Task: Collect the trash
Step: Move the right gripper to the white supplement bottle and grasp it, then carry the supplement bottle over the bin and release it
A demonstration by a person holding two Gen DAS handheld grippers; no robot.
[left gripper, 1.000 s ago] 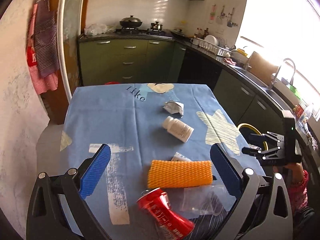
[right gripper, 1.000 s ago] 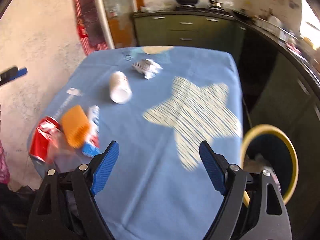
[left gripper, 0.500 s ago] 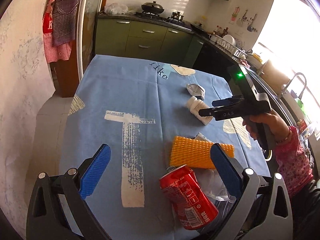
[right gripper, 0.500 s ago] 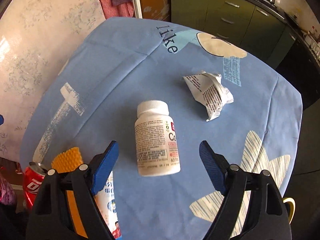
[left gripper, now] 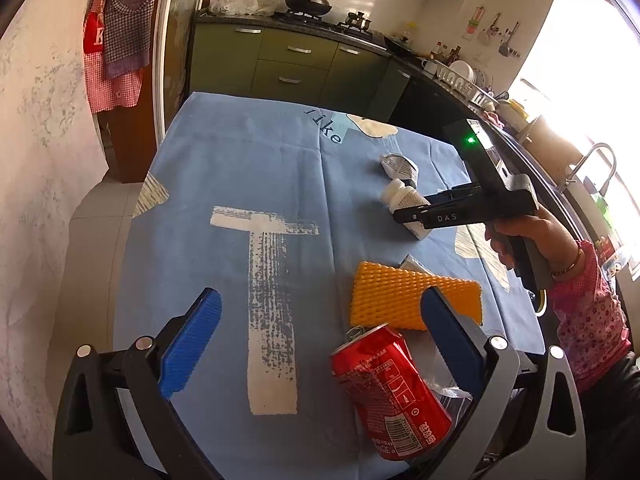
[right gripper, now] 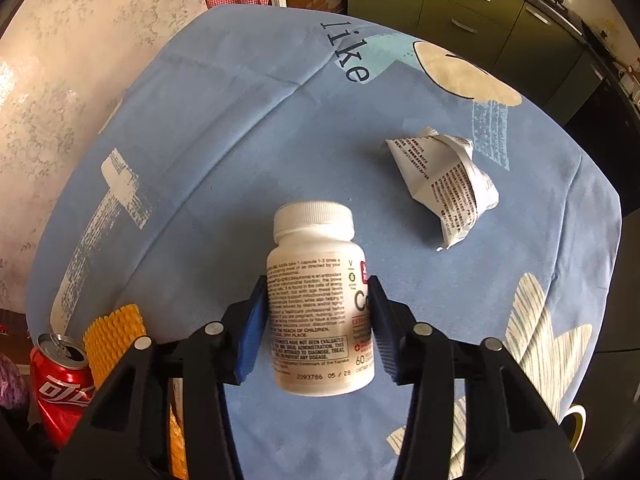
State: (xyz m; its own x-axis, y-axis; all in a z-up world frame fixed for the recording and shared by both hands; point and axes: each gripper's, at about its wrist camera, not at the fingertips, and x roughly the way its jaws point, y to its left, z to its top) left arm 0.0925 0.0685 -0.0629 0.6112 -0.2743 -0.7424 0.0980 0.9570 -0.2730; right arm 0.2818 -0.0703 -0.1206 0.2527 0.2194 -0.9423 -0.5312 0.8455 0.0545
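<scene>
A white pill bottle lies on the blue tablecloth, and my right gripper is shut on its body. The bottle also shows in the left wrist view, partly behind the right gripper. A crumpled printed paper lies just beyond it, also seen from the left wrist. My left gripper is open and empty above the near table edge. A dented red can lies by its right finger, with an orange foam net behind it.
A clear plastic bag lies under the can. A yellow-rimmed bin stands off the table's right side. Green kitchen cabinets stand beyond the table, a wall on the left.
My right gripper has come down over the pill bottle and closed on it. The left gripper has drifted a little nearer the can and stayed open.
</scene>
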